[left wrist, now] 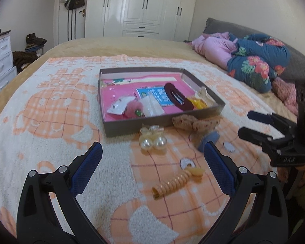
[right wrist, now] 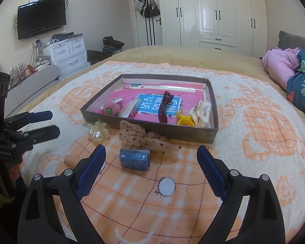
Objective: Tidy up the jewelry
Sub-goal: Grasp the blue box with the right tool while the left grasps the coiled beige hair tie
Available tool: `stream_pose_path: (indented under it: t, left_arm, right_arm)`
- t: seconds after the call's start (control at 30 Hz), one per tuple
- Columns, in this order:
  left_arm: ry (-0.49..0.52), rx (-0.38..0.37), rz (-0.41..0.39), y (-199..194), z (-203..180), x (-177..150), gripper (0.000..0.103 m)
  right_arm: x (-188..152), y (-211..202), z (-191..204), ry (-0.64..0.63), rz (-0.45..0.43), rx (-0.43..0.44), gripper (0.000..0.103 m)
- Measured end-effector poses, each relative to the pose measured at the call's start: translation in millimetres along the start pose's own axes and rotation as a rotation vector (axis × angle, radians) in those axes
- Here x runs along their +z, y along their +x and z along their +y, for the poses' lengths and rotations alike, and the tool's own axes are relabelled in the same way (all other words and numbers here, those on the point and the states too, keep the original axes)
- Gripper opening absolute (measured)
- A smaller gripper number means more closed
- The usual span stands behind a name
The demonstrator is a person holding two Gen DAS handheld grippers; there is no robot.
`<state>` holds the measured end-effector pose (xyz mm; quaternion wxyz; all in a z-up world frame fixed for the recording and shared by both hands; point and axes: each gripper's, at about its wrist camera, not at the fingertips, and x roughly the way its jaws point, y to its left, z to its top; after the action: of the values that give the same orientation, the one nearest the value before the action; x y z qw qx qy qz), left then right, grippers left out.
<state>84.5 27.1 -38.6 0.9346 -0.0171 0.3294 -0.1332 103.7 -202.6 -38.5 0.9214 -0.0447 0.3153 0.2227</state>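
Note:
A shallow brown box (left wrist: 162, 125) (right wrist: 148, 129) with a pink lining lies on the blanket and holds a maroon hair clip (left wrist: 178, 98) (right wrist: 165, 105), a yellow piece (right wrist: 185, 120), a pink fluffy piece (left wrist: 133, 107) and small packets. In front of it lie a pearl clip (left wrist: 153, 141) (right wrist: 98, 133), a dotted fabric bow (left wrist: 195, 123) (right wrist: 144, 137), a blue clip (right wrist: 134, 159) (left wrist: 210, 139) and a coiled orange hair tie (left wrist: 173, 183). My left gripper (left wrist: 153, 152) (right wrist: 56, 123) is open and empty, facing the pearl clip. My right gripper (right wrist: 151, 155) (left wrist: 245, 124) is open and empty, facing the blue clip.
The orange and white blanket (right wrist: 254, 142) covers a bed. A pile of pink and floral bedding (left wrist: 250, 61) lies at the right. White wardrobes (right wrist: 213, 12) stand behind the bed, and a white drawer unit (right wrist: 69, 55) and a wall television (right wrist: 40, 18) at the left.

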Motion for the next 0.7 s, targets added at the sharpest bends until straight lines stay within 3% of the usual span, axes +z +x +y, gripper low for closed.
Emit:
stream_pose_path:
  t: [0.13,0.37,0.57,0.7]
  left_arm:
    - [0.058,0.019,0.011,2,-6,-8,0.091]
    - [0.132,-0.012,0.06,15,-17,-18,0.091]
    - [0.18,-0.03,0.099,28,-25,-27,0.084]
    - [0.205,-0.05,0.114,35,-29,-29,0.073]
  right_arm:
    - [-3,3,3,-0.006,0.014,0.005,0.088]
    - [-10,9,2,-0.002,0.04,0.006,0.088]
    - [-13,17,3,0.001,0.06,0.018,0.088]
    - [-11,25,6,0.002,0.079,0.036,0.088]
